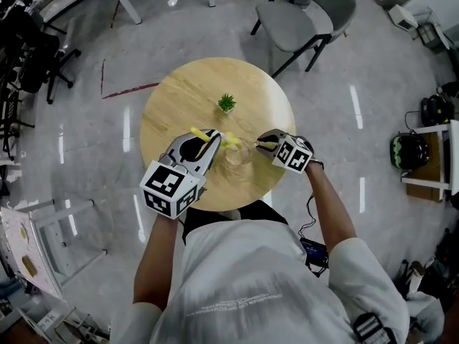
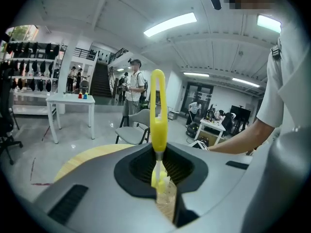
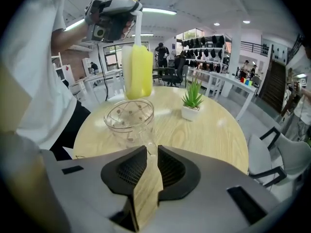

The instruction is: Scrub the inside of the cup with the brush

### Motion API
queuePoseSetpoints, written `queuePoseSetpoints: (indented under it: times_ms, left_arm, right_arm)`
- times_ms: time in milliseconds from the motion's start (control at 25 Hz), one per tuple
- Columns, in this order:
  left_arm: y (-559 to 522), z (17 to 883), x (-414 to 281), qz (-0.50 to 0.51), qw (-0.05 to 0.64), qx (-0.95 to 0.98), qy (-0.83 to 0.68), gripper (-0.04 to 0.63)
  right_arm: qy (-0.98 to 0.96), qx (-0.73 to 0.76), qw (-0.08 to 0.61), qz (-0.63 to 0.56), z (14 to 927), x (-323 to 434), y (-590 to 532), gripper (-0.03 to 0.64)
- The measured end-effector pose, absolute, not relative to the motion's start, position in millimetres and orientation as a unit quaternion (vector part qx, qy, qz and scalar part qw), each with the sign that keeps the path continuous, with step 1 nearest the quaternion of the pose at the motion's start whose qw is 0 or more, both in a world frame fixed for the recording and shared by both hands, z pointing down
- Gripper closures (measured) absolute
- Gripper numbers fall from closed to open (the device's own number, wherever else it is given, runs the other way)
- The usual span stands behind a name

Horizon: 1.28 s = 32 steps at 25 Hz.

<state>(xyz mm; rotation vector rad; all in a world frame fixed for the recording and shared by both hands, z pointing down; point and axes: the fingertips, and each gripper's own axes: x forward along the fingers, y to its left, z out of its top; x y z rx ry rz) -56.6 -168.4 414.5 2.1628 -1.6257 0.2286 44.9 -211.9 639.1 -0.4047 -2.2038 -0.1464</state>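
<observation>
A clear glass cup (image 1: 237,156) with small dots stands on the round wooden table (image 1: 179,99), near its front edge. My left gripper (image 1: 211,138) is shut on a yellow brush (image 1: 228,141). In the left gripper view the brush's looped handle (image 2: 158,106) rises from the jaws, and the cup (image 2: 166,200) sits just below. Seen from the right gripper view, the yellow brush head (image 3: 137,69) hangs right over the cup's mouth (image 3: 129,123). My right gripper (image 3: 148,152) has the cup's glass handle between its fingertips, with a thin gap still showing, so it is open.
A small potted plant (image 1: 226,104) in a white pot stands on the table beyond the cup. A grey chair (image 1: 308,16) is behind the table. White tables, racks and other people fill the room around it.
</observation>
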Motion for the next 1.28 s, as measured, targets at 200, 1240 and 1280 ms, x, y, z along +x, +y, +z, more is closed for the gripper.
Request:
queuePoseSetpoints:
  times_ms: [200, 1240, 1280]
  left_arm:
    - [-156, 424, -45, 0.100, 0.226, 0.810, -0.532, 0.545]
    - [-111, 509, -14, 0.152, 0.299, 0.881, -0.334, 0.538]
    - [-109, 514, -14, 0.151, 0.303, 0.879, -0.335, 0.538]
  right_arm:
    - [-0.890, -0.107, 0.444, -0.020, 641, 64, -188, 0.528]
    - [-0.903, 0.115, 0.400, 0.101, 640, 57, -82, 0.534]
    - [-0.902, 0.119, 0.402, 0.105, 641, 59, -80, 0.534]
